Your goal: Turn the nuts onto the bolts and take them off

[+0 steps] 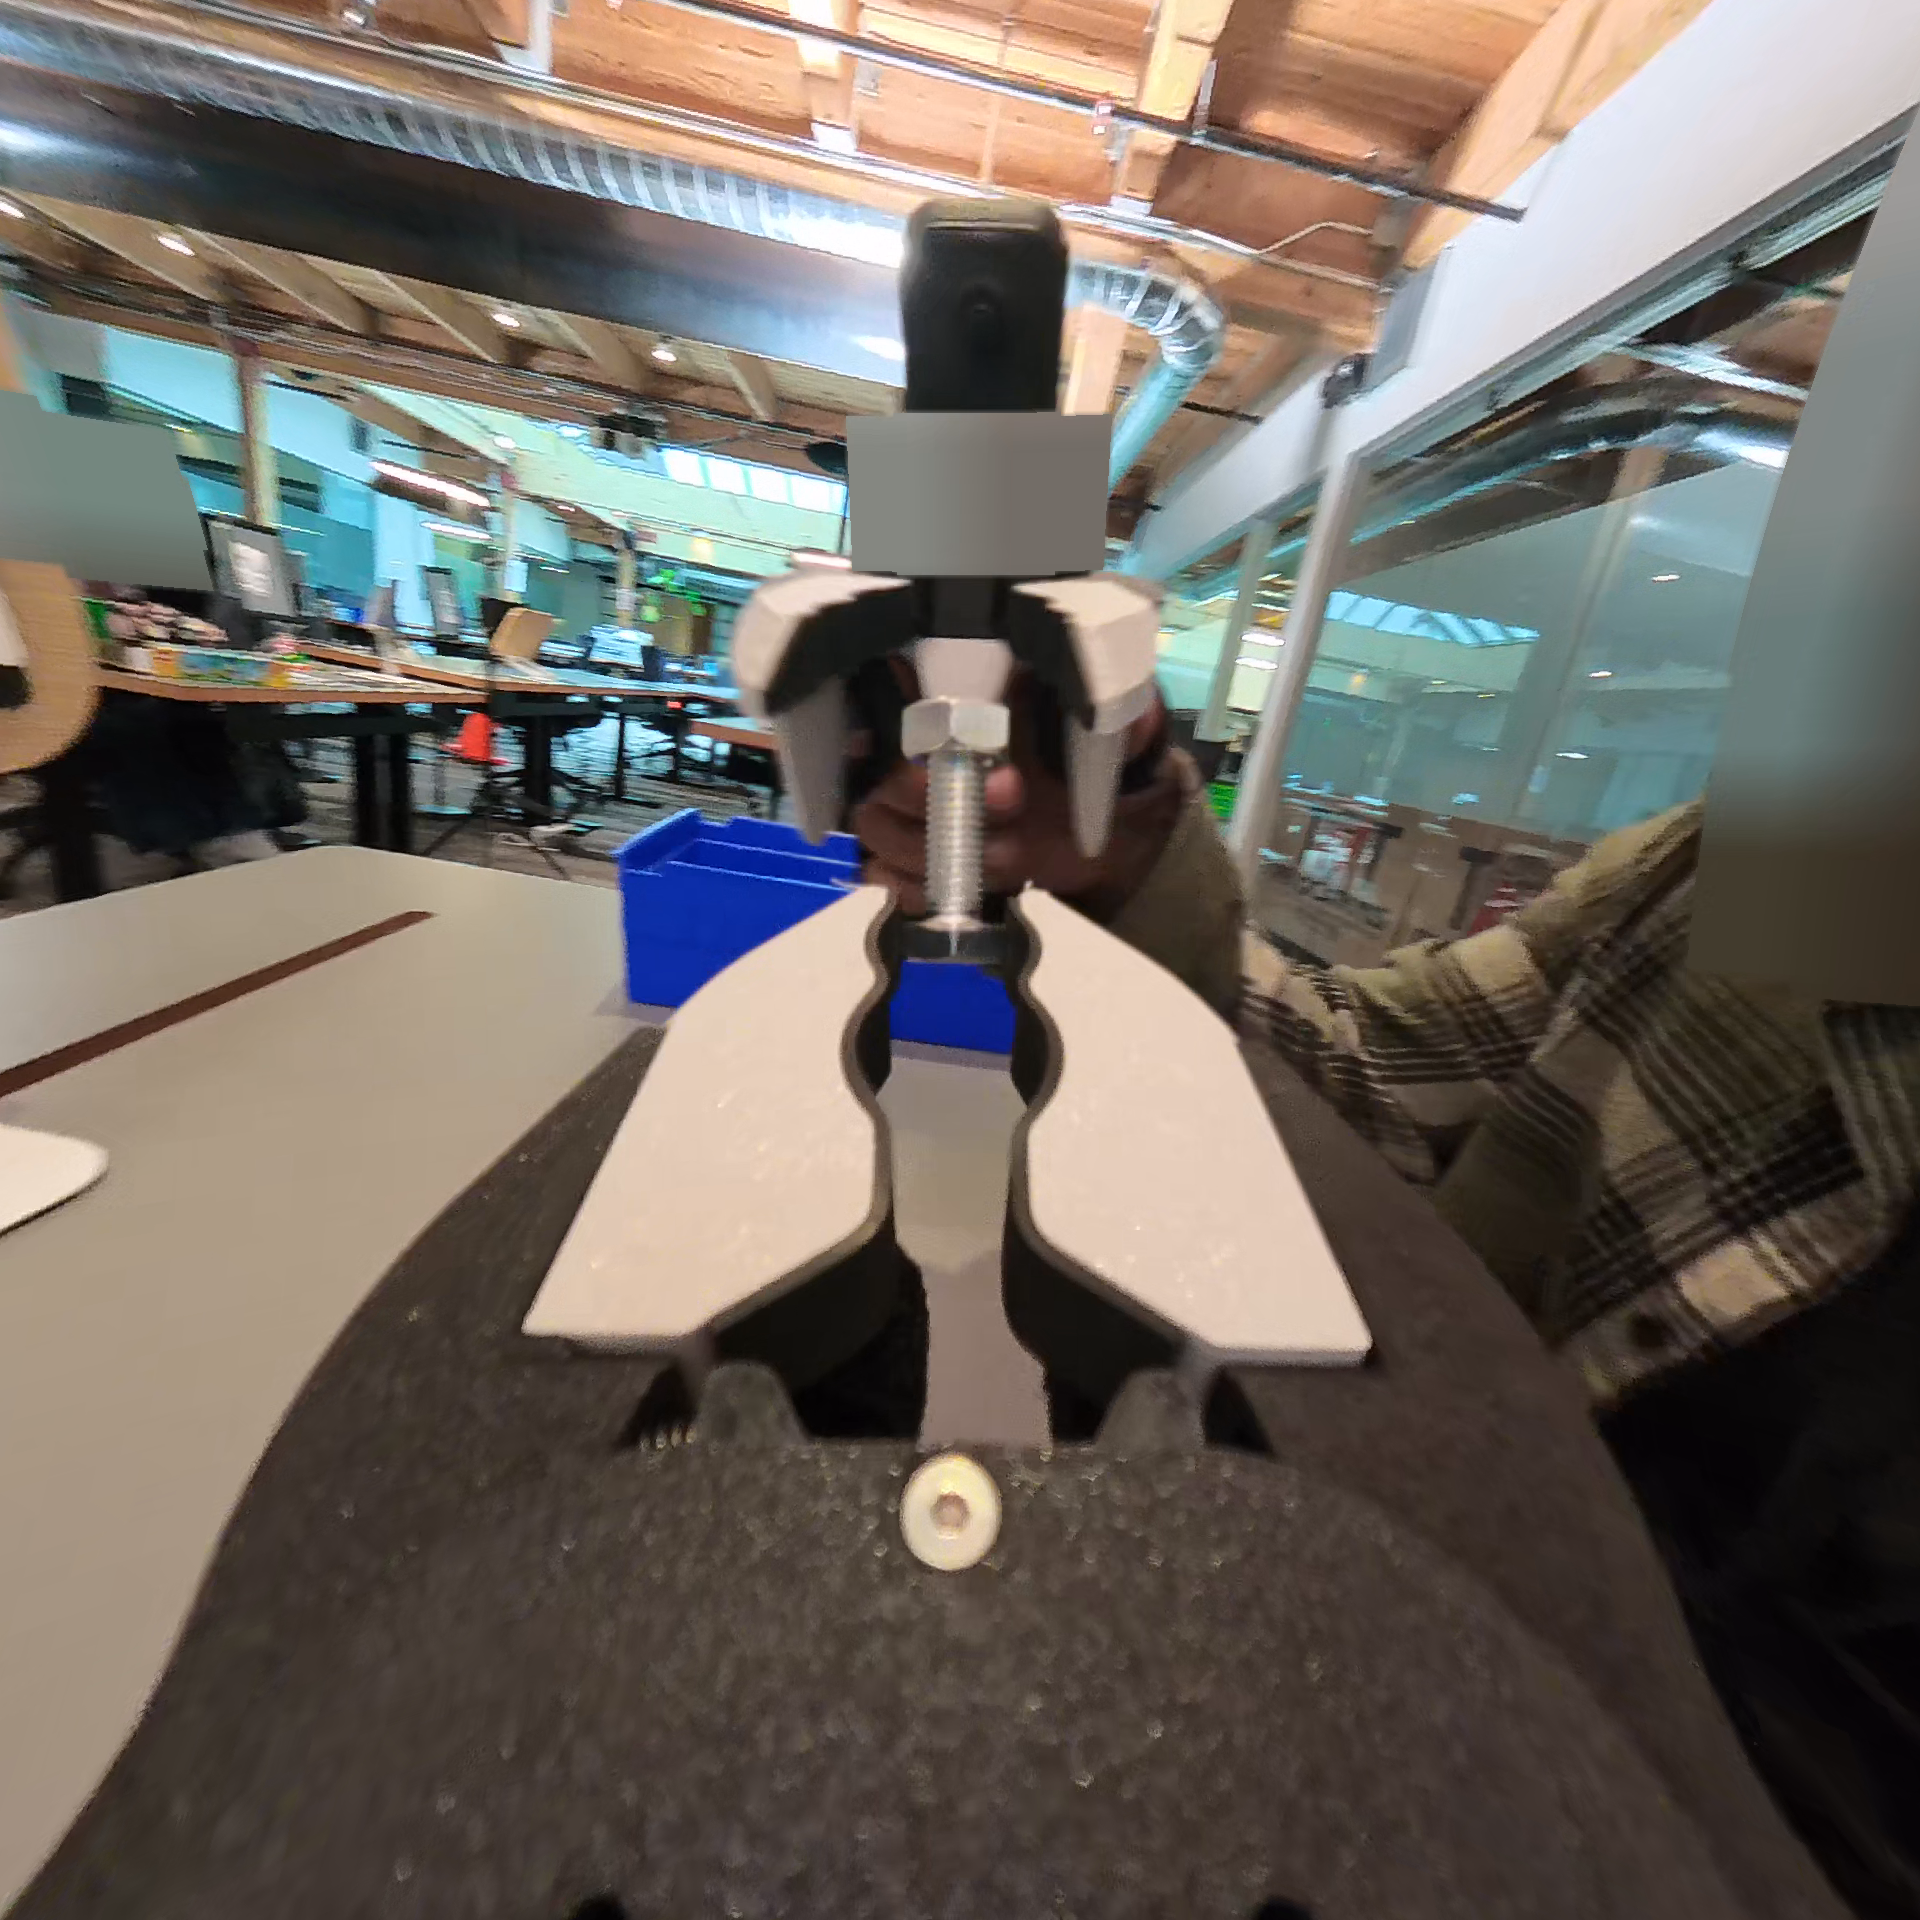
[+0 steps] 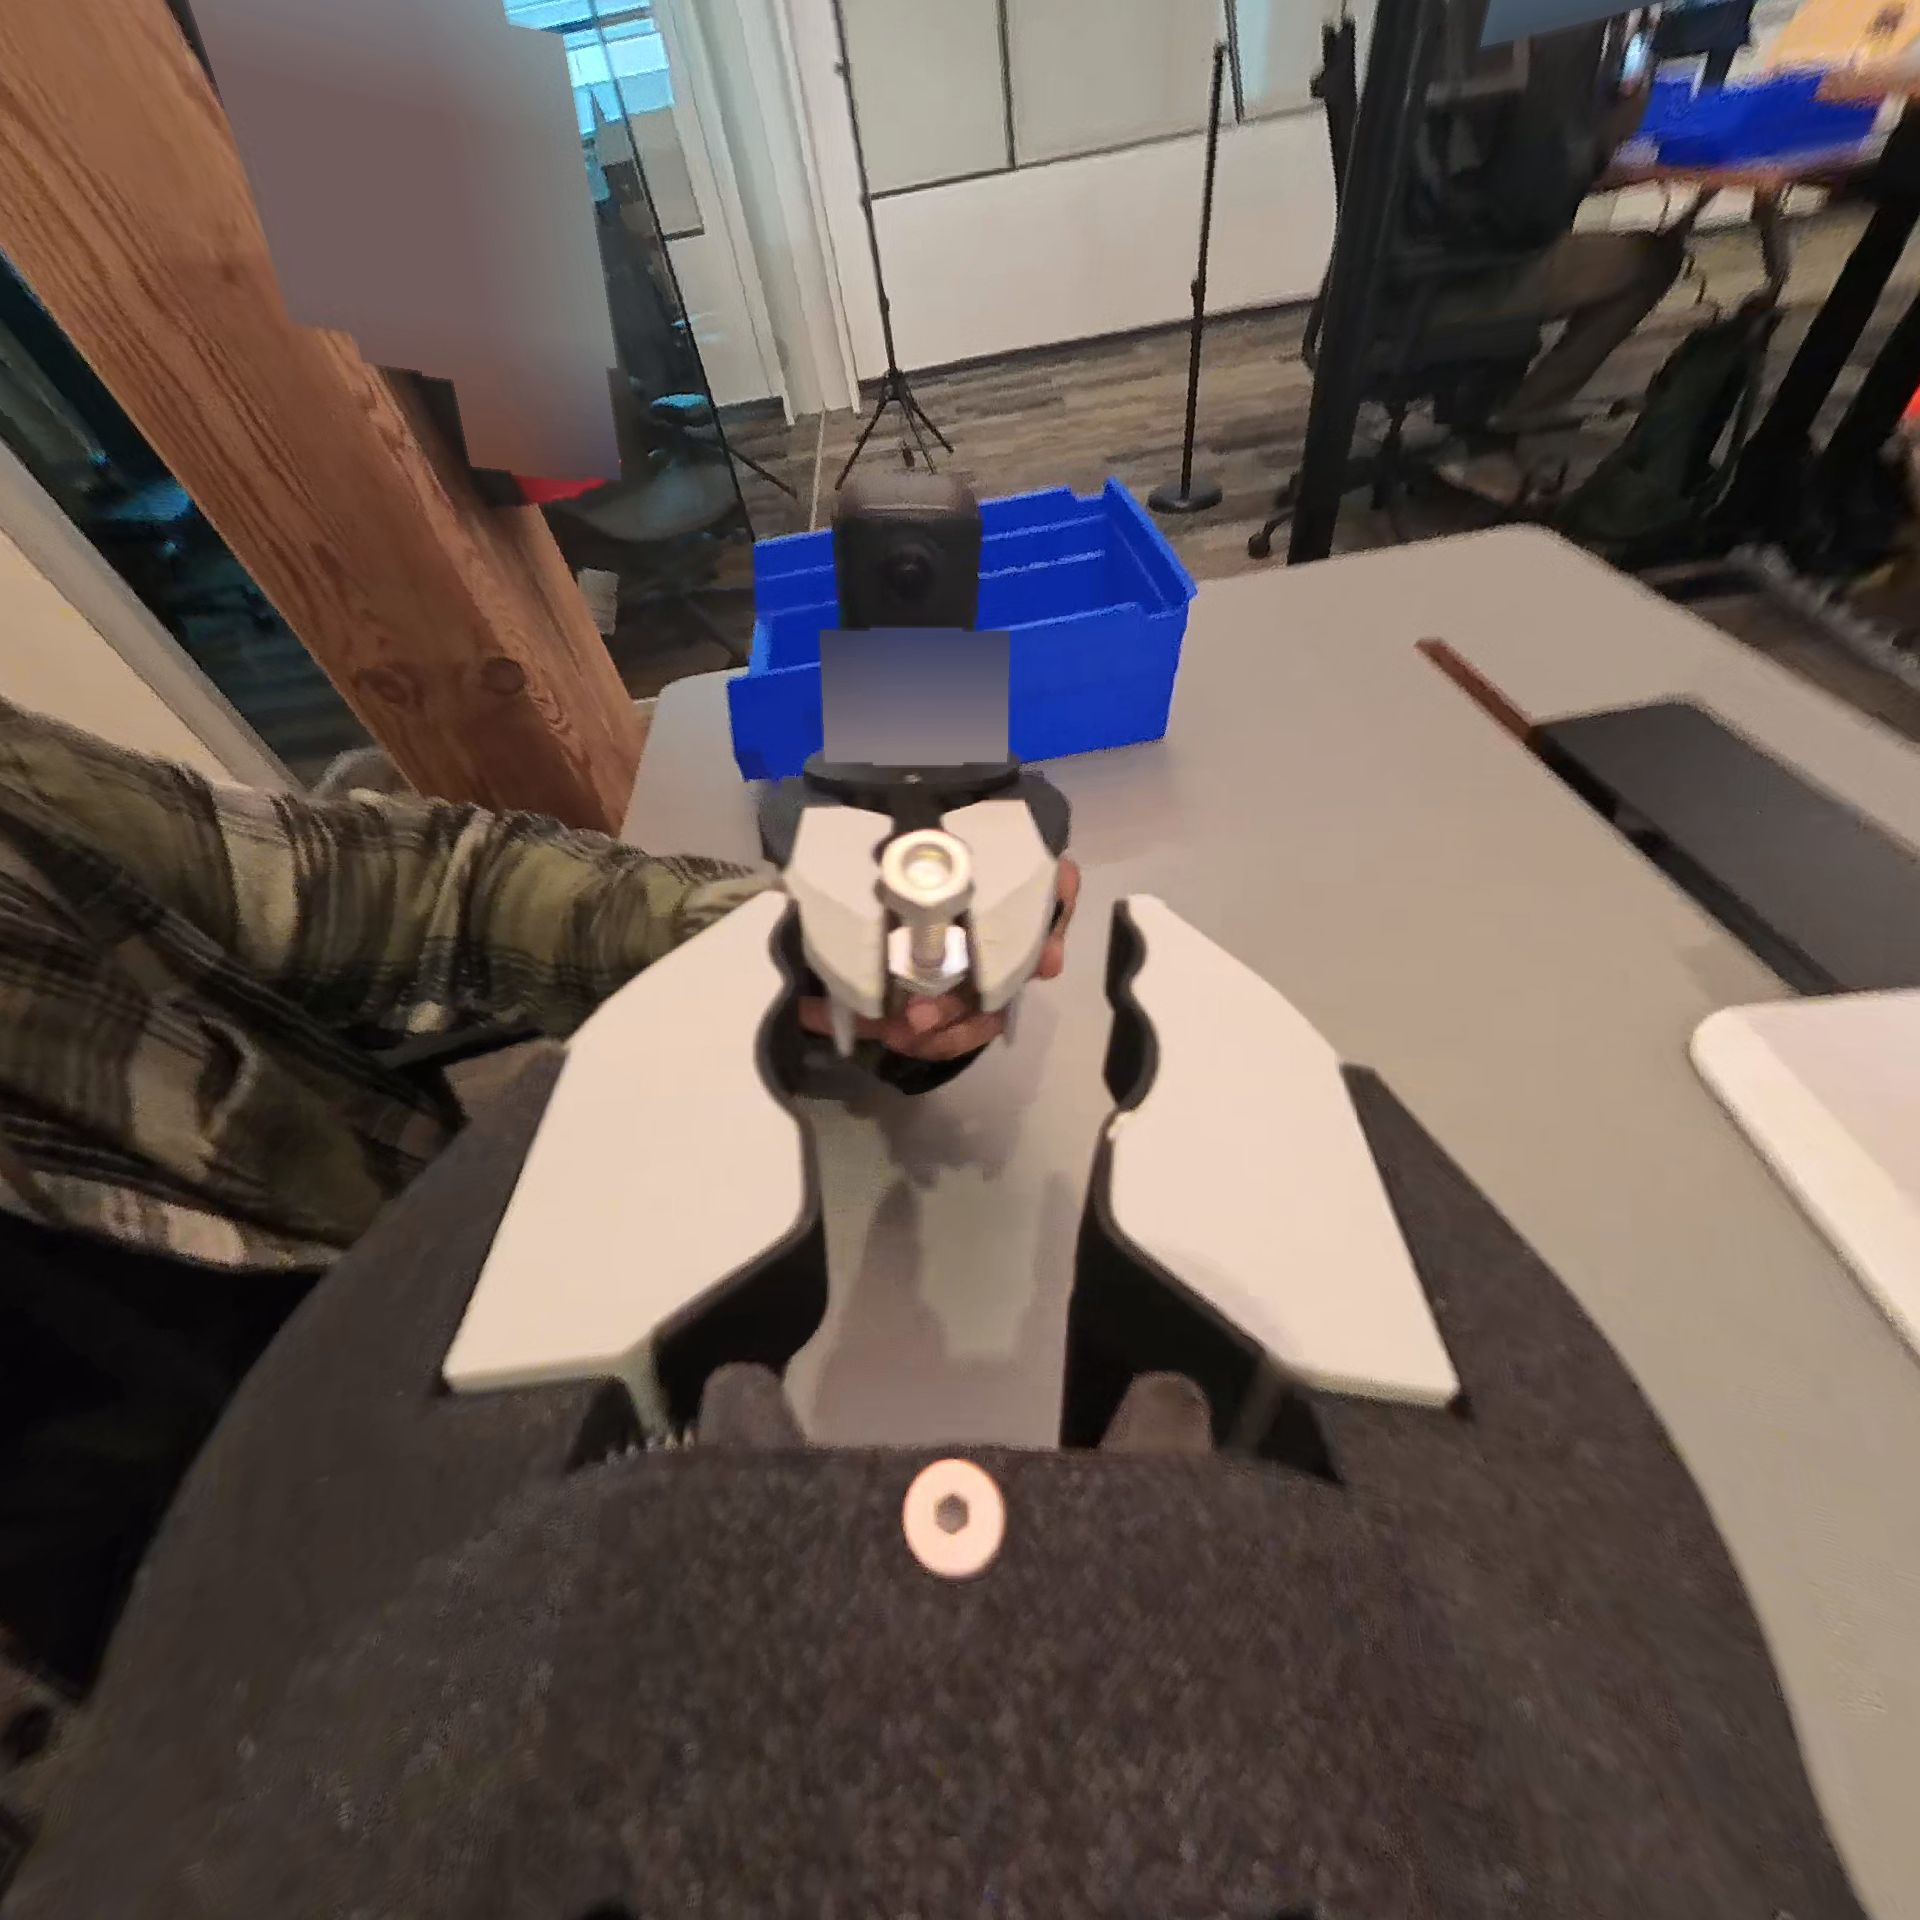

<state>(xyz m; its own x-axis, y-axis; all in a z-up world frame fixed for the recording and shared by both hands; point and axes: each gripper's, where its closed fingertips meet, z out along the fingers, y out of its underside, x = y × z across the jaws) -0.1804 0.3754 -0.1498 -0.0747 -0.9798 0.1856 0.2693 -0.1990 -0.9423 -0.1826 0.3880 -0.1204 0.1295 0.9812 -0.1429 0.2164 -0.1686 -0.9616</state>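
Note:
In the left wrist view my left gripper [image 1: 951, 925] is shut on the head of a silver bolt [image 1: 953, 831], held off the table. The threaded shaft points away from it, with a hex nut [image 1: 954, 727] near its far end. My right gripper [image 1: 954, 769] faces it, open, one finger on each side of the nut without touching. In the right wrist view my right gripper [image 2: 951, 935] is open and wide, the left gripper [image 2: 925, 971] sits between its tips, and the bolt [image 2: 925, 935] points at the camera with the nut [image 2: 925, 868] nearest.
A blue plastic bin [image 2: 1091, 644] stands at the far edge of the grey table [image 2: 1351, 883], and shows behind the grippers in the left wrist view [image 1: 727, 904]. A black flat pad [image 2: 1714, 810] and a white slab [image 2: 1818, 1122] lie at the right. A wooden post [image 2: 260, 468] stands at the left. Only a small space, under 4 cm, lies between the two pairs of fingers.

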